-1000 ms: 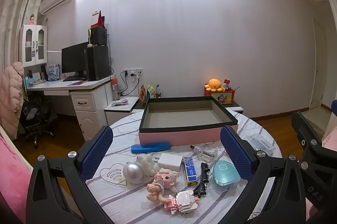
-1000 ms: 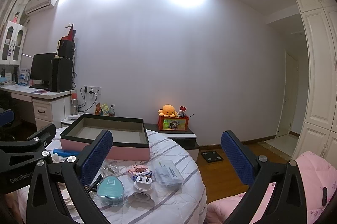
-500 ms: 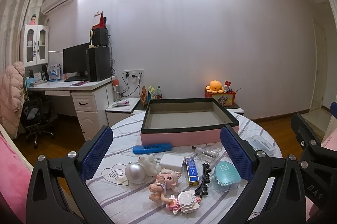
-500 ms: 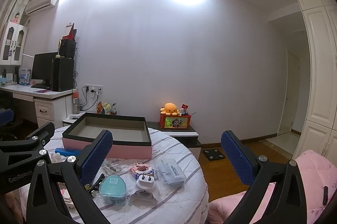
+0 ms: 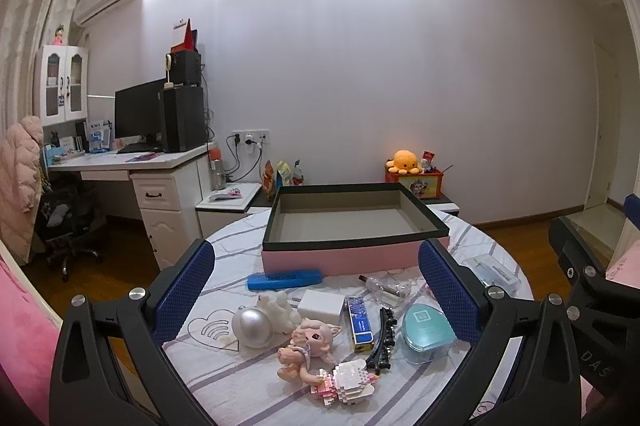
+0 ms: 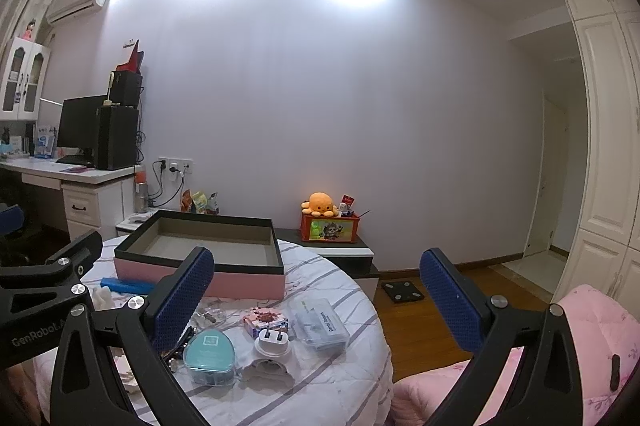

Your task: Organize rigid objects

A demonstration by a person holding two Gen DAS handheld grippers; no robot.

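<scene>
An empty pink box with a black rim point(image 5: 352, 258) stands at the far side of the round table point(image 5: 224, 382); it also shows in the right wrist view point(image 6: 200, 276). In front of it lie a blue bar point(image 5: 285, 278), a white charger point(image 5: 322, 304), a silver ball point(image 5: 252, 326), a pink doll point(image 5: 308, 344), a block figure point(image 5: 346, 384), a blue tube box point(image 5: 359, 322), a black clip point(image 5: 384, 340) and a teal case point(image 5: 426, 330). My left gripper point(image 5: 316, 296) is open above them. My right gripper point(image 6: 316, 306) is open over the table's right edge.
In the right wrist view a white plug point(image 6: 273, 342), a pink block piece point(image 6: 266, 320), a clear plastic box point(image 6: 322, 324) and the teal case point(image 6: 210, 352) lie on the table. A desk point(image 5: 132, 181) stands left; pink bedding point(image 6: 592, 338) lies right.
Both views have shifted slightly: the table objects sit a little higher and farther right than a second ago. Nothing on the table has moved, and both grippers stay open.
</scene>
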